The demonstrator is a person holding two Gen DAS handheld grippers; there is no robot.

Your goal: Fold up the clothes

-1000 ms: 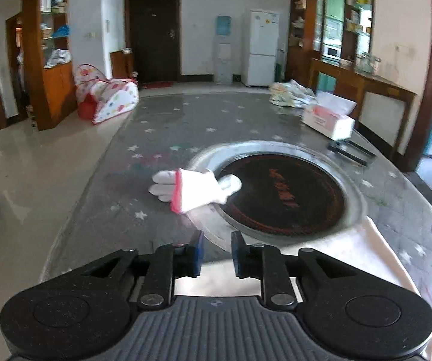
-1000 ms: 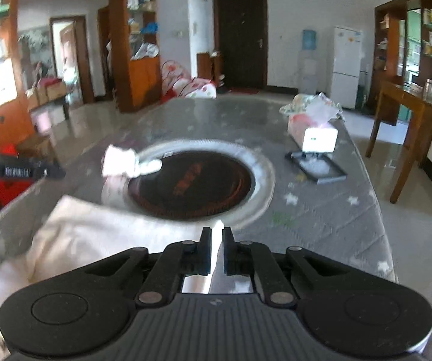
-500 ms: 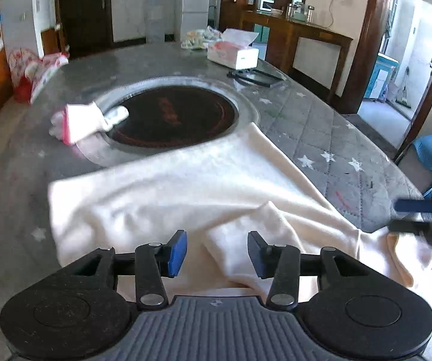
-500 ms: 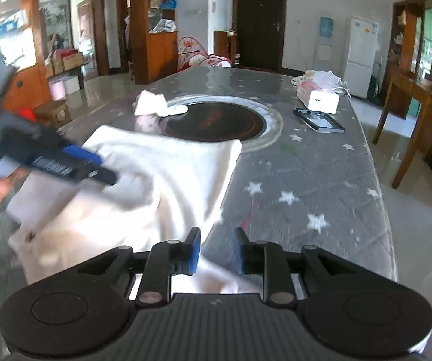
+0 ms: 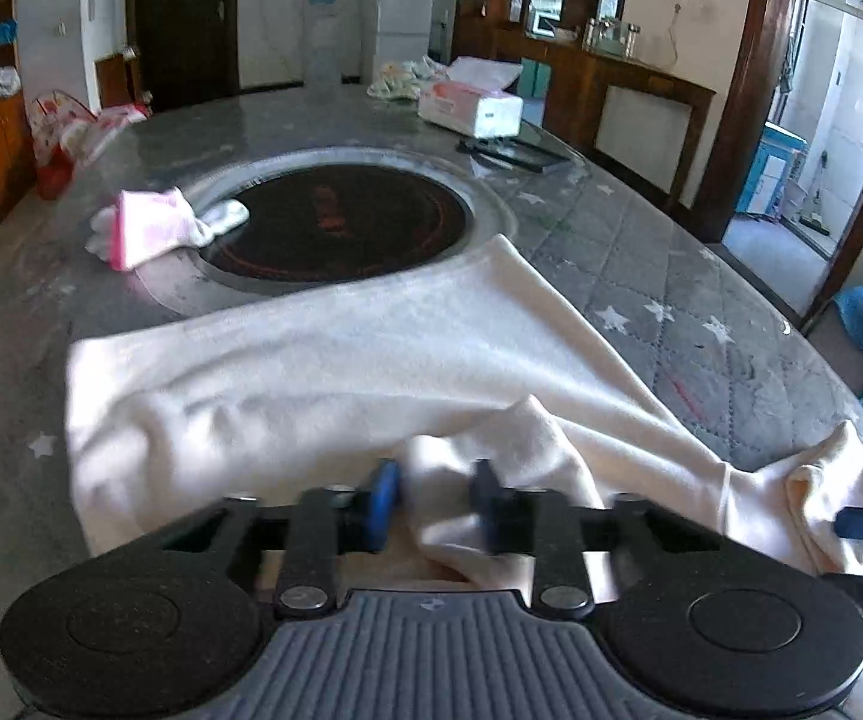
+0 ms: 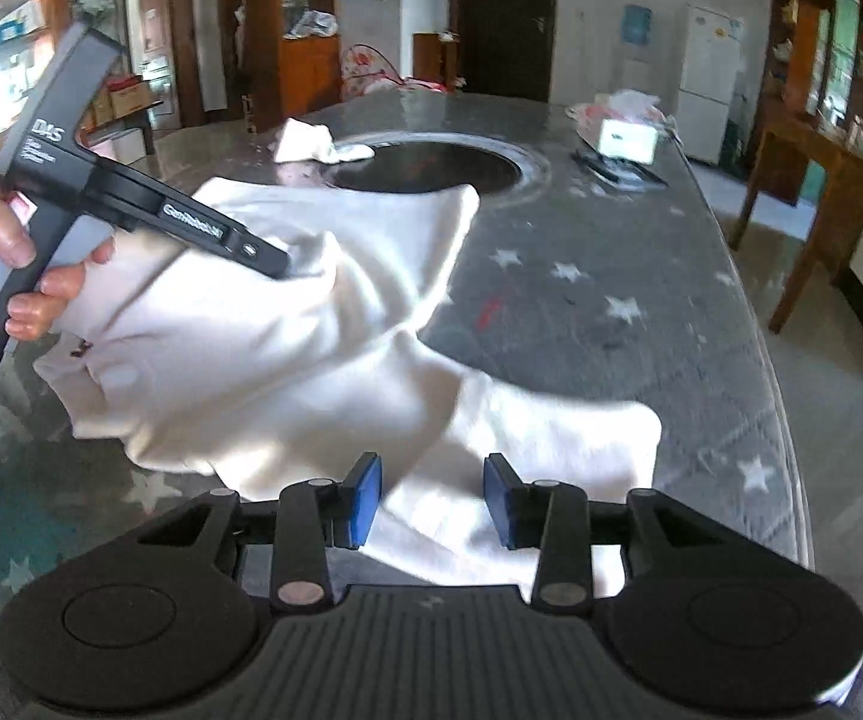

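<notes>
A cream-white garment (image 5: 335,372) lies spread on the grey star-patterned table, its far edge at the dark round hob. My left gripper (image 5: 434,501) is open, its blue pads on either side of a raised fold of the garment at the near edge. My right gripper (image 6: 433,498) is open over a sleeve-like end of the garment (image 6: 539,438) near the table's right side. In the right wrist view the left gripper's body (image 6: 131,204) sits over the bunched cloth, held by a hand.
A dark round hob (image 5: 335,222) sits in the table's middle. A white and pink glove (image 5: 155,228) lies on its left rim. A tissue box (image 5: 470,108) and a dark tray (image 5: 515,153) stand at the far right. Table edge (image 6: 779,420) runs close on the right.
Both grippers have pulled back from the hob toward the near table edge and opened wider. The left one has dropped onto a fold of the garment; the right one onto its sleeve end.
</notes>
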